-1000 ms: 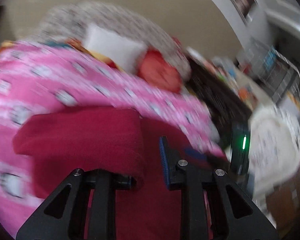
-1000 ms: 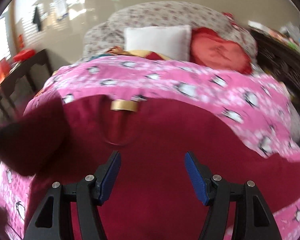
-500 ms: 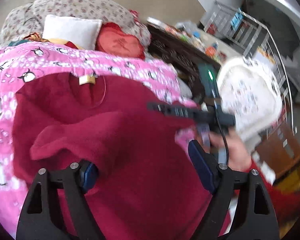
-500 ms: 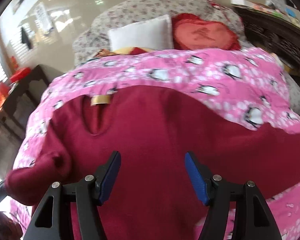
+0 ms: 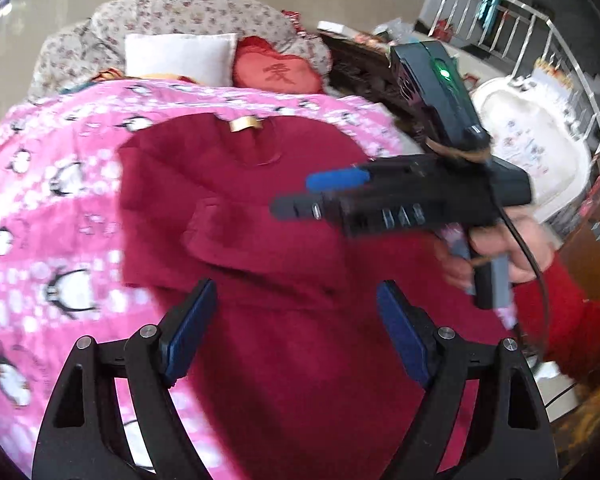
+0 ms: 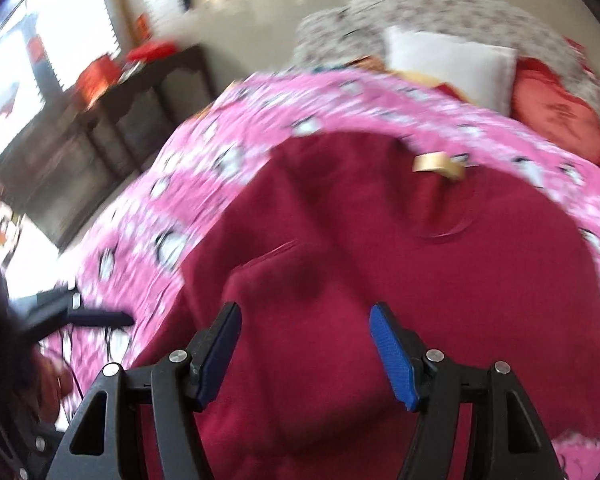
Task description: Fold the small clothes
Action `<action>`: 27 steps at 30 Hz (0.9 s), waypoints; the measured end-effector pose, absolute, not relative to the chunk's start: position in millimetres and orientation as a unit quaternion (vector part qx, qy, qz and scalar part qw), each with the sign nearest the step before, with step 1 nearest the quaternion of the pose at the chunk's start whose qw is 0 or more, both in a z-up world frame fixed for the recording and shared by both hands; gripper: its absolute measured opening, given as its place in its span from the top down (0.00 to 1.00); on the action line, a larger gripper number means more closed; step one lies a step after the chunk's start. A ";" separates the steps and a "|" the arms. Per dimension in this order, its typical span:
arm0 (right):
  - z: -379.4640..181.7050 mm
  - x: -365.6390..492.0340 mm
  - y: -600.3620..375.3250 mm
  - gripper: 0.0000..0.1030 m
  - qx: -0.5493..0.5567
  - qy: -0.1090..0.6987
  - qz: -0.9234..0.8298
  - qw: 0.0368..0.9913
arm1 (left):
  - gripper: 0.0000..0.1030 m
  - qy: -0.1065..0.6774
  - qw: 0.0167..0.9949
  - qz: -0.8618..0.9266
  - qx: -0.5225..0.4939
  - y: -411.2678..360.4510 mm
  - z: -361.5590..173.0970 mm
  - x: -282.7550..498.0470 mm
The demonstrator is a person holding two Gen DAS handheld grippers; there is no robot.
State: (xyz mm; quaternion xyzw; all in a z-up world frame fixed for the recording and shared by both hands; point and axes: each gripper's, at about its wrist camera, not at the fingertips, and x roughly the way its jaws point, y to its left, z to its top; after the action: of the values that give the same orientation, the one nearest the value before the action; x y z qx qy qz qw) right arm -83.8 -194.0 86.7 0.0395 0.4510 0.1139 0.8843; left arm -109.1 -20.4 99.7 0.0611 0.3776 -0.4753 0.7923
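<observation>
Looking along our own fingers first, we see both pairs standing wide with nothing pinched between them: the left gripper [image 5: 296,332] hovers over the lower body of the dark red sweater [image 5: 300,240], and the right gripper [image 6: 305,356] hangs above the same garment, its fingers framing the folded-in sleeve [image 6: 284,280] without pressing on it. The sweater lies face up on the pink penguin blanket [image 5: 48,208] that covers the bed, collar and gold label [image 5: 246,123] pointing toward the white pillow [image 5: 180,56] and red heart cushion [image 5: 278,72]. One sleeve is already laid across the chest, and that is where we judge the risk to sit. The knit looks thick and springy, so a loose sleeve could slide back off the body if either gripper brushes it on the way to the next grab. The blanket beneath is soft and rumpled (not a firm surface at all), so a deep pinch might catch the pink cloth together with the sweater and drag both, spoiling the fold. From the left wrist view the right gripper [image 5: 331,192] crosses close over the garment, held by a hand [image 5: 495,252] in a red sleeve [image 5: 571,332], so the two tools could knock each other if both reach toward the middle. Blur in the right wrist view hints at quick motion, which would make a clean grasp of a single layer harder.
</observation>
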 end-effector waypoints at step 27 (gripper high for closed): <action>112.5 -235.6 -332.9 0.53 0.089 0.432 -0.022 0.897 | 0.20 0.409 0.814 -0.410 0.031 -28.2 75.1 -63.3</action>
State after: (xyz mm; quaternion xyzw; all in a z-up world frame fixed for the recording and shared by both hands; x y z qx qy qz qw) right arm -235.6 -332.9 112.4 0.0889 0.4321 -0.0224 0.8971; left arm -63.3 -28.2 75.1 0.0312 0.4093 -0.4102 0.8144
